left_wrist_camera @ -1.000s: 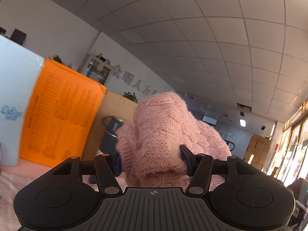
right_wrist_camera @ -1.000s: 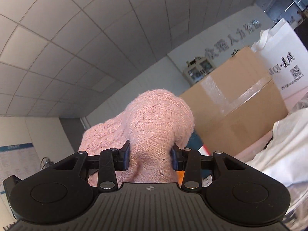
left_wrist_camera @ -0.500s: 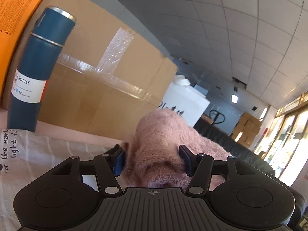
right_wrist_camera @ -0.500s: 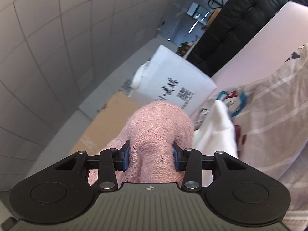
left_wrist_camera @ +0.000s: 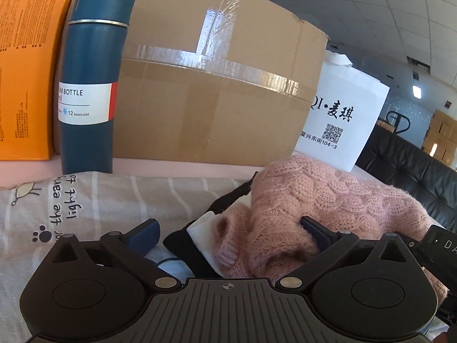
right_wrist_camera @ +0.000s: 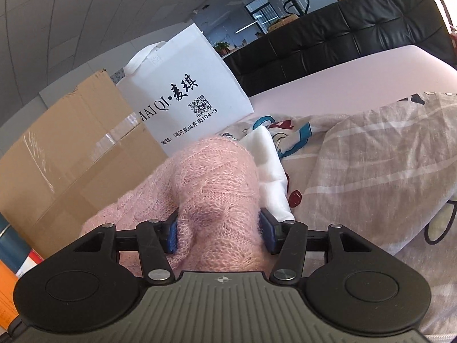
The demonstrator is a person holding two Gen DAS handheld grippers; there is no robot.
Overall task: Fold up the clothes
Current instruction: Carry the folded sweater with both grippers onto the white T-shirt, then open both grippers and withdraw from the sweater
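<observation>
Both claws have come down since a second ago: then they held the pink knit up against the ceiling tiles, and now it lies low over the striped bedsheet. The left claw [left_wrist_camera: 228,235] has let go since half a second ago and stands wide, its left finger [left_wrist_camera: 144,235] clear over the sheet and its right finger half buried in wool. The right claw [right_wrist_camera: 221,233] is narrow, pinched on a thick roll of the pink sweater [right_wrist_camera: 211,188].

Nearest the left claw, the pink sweater is bunched in a soft heap, a ribbed cuff [left_wrist_camera: 227,254] curled toward the camera, on top of a black garment [left_wrist_camera: 185,245] and a white cloth [left_wrist_camera: 201,225]. Beyond, the striped bedsheet [left_wrist_camera: 120,197] with its printed words spreads across the bench. From the right side a white garment [right_wrist_camera: 270,160] lies just past the sweater, touching it.

Further back stand a blue bottle [left_wrist_camera: 91,85], an orange box [left_wrist_camera: 22,71], a taped cardboard box [left_wrist_camera: 214,100] and a white bag [left_wrist_camera: 340,120], with a black sofa [right_wrist_camera: 342,34] behind.

My guess is the sweater is being set down for laying out or a fold, not yet tidy: it is lumped, not flat. Next would likely call for the right claw to release, then both to find an edge and spread it.
</observation>
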